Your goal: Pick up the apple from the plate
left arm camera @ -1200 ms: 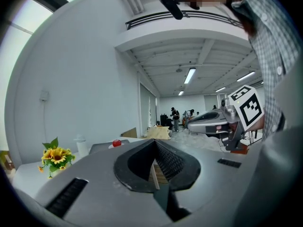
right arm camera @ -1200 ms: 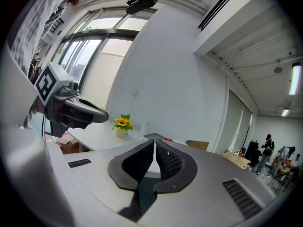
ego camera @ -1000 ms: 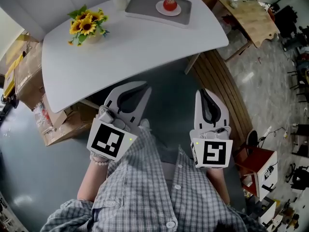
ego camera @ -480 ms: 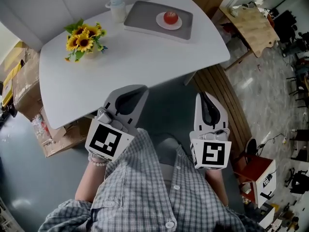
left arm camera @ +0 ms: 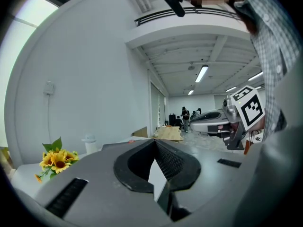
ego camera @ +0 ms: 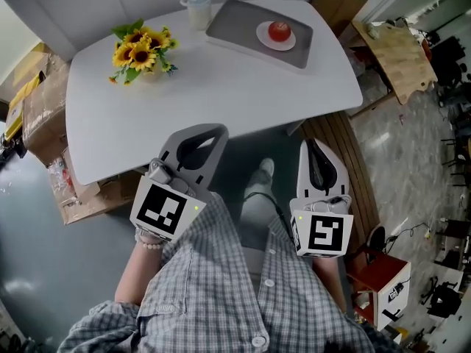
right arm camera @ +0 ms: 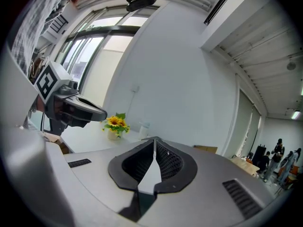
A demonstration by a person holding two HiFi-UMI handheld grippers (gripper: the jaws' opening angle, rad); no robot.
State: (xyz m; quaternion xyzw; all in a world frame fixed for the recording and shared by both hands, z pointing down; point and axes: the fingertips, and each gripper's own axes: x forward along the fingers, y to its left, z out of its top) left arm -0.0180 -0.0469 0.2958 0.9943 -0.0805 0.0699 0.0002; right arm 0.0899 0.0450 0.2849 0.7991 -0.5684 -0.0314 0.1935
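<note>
White rounded table [ego camera: 221, 94] fills the upper half of the head view. At its far right corner, a red apple [ego camera: 279, 30] sits on a small round white plate [ego camera: 263, 41]. The plate rests on a grey rectangular tray [ego camera: 235, 22]. A white lidded cup [ego camera: 198, 7] stands just beside the tray's left end. A bunch of yellow sunflowers [ego camera: 141, 50] stands near the table's far left corner, well apart from the tray.

I hold both grippers low, close to my checked shirt [ego camera: 243, 285], and well apart from the apple. The left gripper [ego camera: 215, 129] reaches the table's near edge. The right gripper [ego camera: 312, 143] is over the grey floor, beside a strip of wooden boards [ego camera: 346, 153].

In the left gripper view the black-lined fingers [left arm camera: 176, 163] meet at their tips, closed with nothing between them. In the right gripper view the fingers [right arm camera: 171, 165] are likewise closed and empty, and the sunflowers show beyond them.

Brown cardboard boxes [ego camera: 44, 109] lie on the floor at the table's left. A light wooden bench [ego camera: 394, 50] stands to its right.
</note>
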